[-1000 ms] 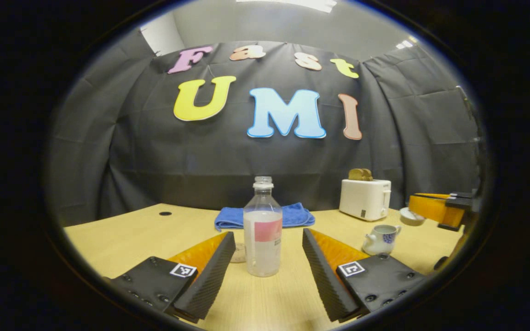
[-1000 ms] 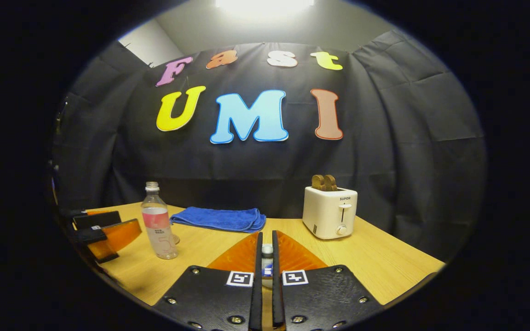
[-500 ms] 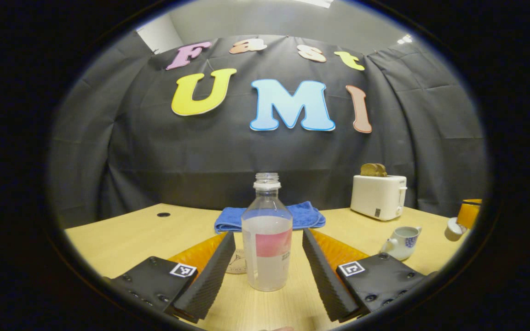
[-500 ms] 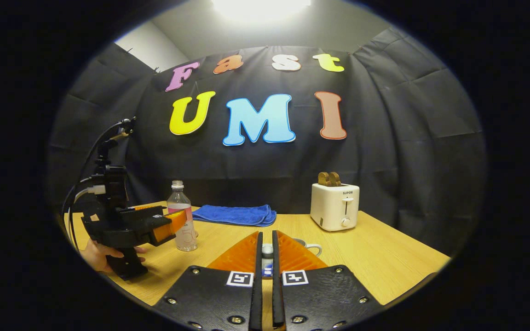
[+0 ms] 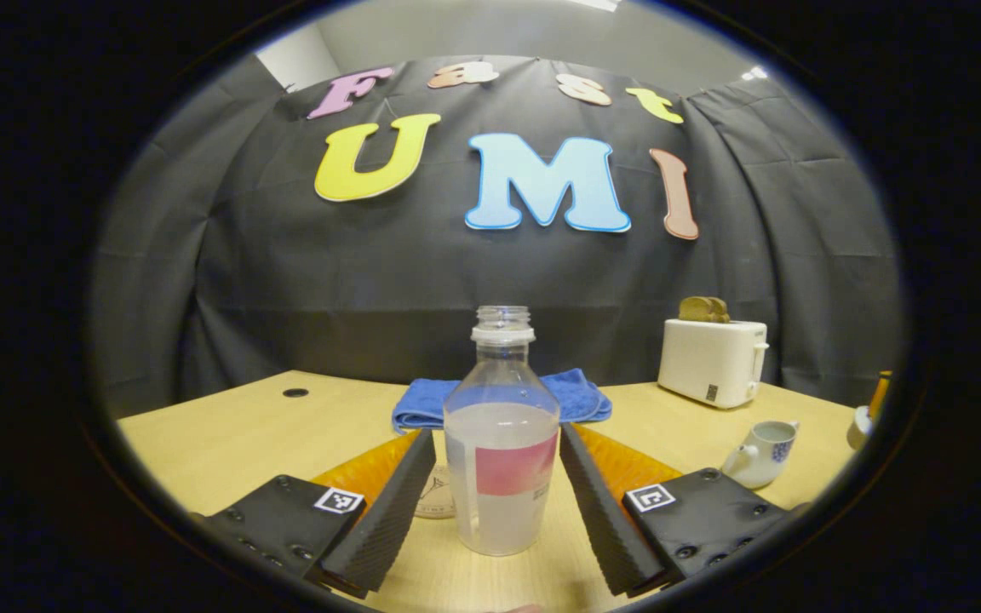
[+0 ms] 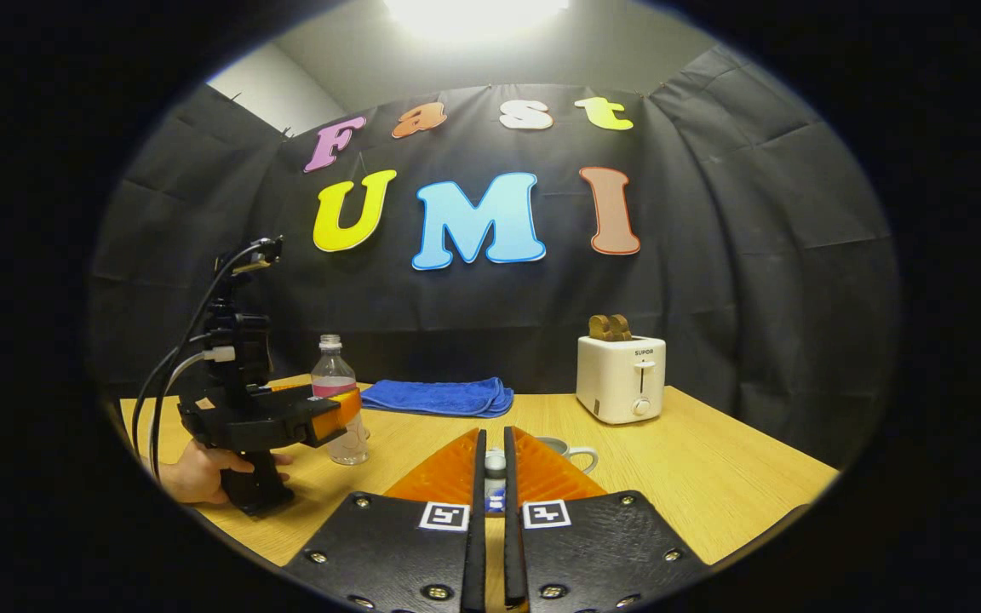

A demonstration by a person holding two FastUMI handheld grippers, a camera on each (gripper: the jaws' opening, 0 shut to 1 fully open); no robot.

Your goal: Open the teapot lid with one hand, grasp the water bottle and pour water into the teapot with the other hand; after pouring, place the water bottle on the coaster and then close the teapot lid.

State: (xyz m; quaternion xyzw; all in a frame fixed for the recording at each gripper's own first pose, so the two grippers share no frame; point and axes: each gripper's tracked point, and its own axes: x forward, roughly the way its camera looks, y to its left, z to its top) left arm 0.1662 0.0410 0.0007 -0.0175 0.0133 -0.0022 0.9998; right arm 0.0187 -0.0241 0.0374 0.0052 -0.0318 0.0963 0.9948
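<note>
The uncapped water bottle (image 5: 501, 443), part full with a pink label, stands on the table between the fingers of my left gripper (image 5: 497, 434). That gripper is open, its fingers (image 5: 388, 502) flanking the bottle with small gaps. A round coaster (image 5: 435, 504) lies just behind the bottle on the left. The white teapot (image 5: 759, 454) with a blue pattern stands lidless at the right. My right gripper (image 6: 493, 436) is shut on the teapot lid (image 6: 495, 464), with the teapot (image 6: 571, 451) just beyond it. From there the left gripper (image 6: 344, 415) reaches around the bottle (image 6: 333, 375).
A folded blue towel (image 5: 576, 396) lies at the back of the wooden table (image 5: 226, 434). A white toaster (image 5: 714, 362) with toast stands back right. A hand (image 6: 197, 470) holds the left gripper's handle, with cables rising from it.
My left gripper has moved forward so the bottle now sits deep between its open fingers. The right gripper has carried the lid off to the right, away from the teapot.
</note>
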